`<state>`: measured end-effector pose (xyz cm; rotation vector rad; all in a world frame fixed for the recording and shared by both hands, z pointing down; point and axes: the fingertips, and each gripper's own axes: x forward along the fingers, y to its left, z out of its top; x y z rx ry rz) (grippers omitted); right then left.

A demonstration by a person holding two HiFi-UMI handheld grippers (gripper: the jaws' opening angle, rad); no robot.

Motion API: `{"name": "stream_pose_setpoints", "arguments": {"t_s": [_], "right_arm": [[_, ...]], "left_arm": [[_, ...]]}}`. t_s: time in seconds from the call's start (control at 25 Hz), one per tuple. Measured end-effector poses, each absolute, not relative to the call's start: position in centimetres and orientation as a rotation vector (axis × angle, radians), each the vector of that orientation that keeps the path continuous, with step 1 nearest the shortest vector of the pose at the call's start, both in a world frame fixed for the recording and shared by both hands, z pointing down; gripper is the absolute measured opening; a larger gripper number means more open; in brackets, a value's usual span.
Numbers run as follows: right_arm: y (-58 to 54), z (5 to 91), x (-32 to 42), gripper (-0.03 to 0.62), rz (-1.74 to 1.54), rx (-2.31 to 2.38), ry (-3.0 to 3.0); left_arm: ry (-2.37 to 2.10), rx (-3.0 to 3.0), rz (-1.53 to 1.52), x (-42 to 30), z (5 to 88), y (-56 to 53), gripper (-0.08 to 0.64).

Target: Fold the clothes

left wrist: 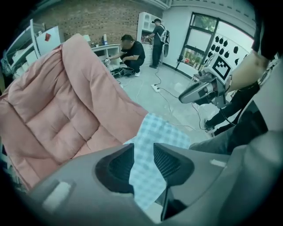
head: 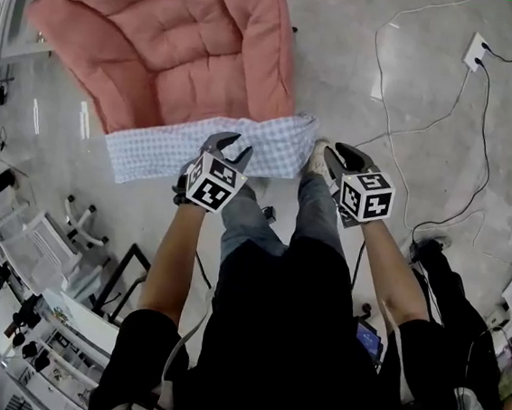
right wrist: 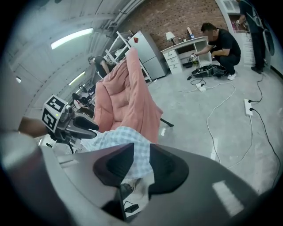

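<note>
1. Checked cloth (head: pixel 207 149), thin and soft with a fine pale blue and white check, lies as a long, loosely rumpled band along the near edge of the pink cushion (head: pixel 173 45). Its right end bunches just past the cushion's near corner.
2. That cushion is thick and matte, quilted into puffy squares by stitched seams, with a fat rolled border. The gripper views show it propped up at a slant.
3. Left gripper (head: pixel 235 147) hangs over the cloth, about halfway along the cushion's near edge. Its shell is smooth grey plastic and its black pads are ribbed. The jaws stand apart with the check showing through the gap, and the pads do not press on it.
4. Right gripper (head: pixel 334 155) sits just off the cushion's near right corner, beside the cloth's bunched end. Its jaws are narrowly apart and clamp nothing, and the cloth's edge shows through the gap.
5. Each gripper carries a cube with black-and-white square markers (head: pixel 213 184), on the side away from the cushion.
6. Grey floor (head: pixel 433 82), smooth and faintly glossy, spreads to the right of the cushion. Thin white cables (head: pixel 389 104) loop across it to a flat white power strip (head: pixel 477 52).
</note>
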<state>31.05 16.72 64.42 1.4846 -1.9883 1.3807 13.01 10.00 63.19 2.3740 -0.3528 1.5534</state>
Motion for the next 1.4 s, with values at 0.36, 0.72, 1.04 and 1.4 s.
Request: {"name": "stream_pose_setpoints", "arguments": {"t_s": [0.36, 0.72, 1.04, 1.4], "right_arm": [[12.5, 62.4, 20.7, 0.117, 1.205, 1.561, -1.98], [9.4, 60.6, 7.1, 0.117, 1.153, 1.749, -1.811], [10.3, 58.0, -0.5, 0.118, 1.178, 2.016, -1.718], [18.0, 58.3, 1.8, 0.12, 1.316, 2.308, -1.556]], "left_arm": [[-0.13, 2.417, 1.617, 3.2, 64.1, 5.2, 0.222], [0.158, 2.547, 1.642, -7.6, 62.3, 0.1, 0.252], [0.455, 2.607, 1.705, -10.0, 59.5, -0.6, 0.252], [0.586, 2.631, 1.735, -6.0, 59.7, 5.0, 0.252]]}}
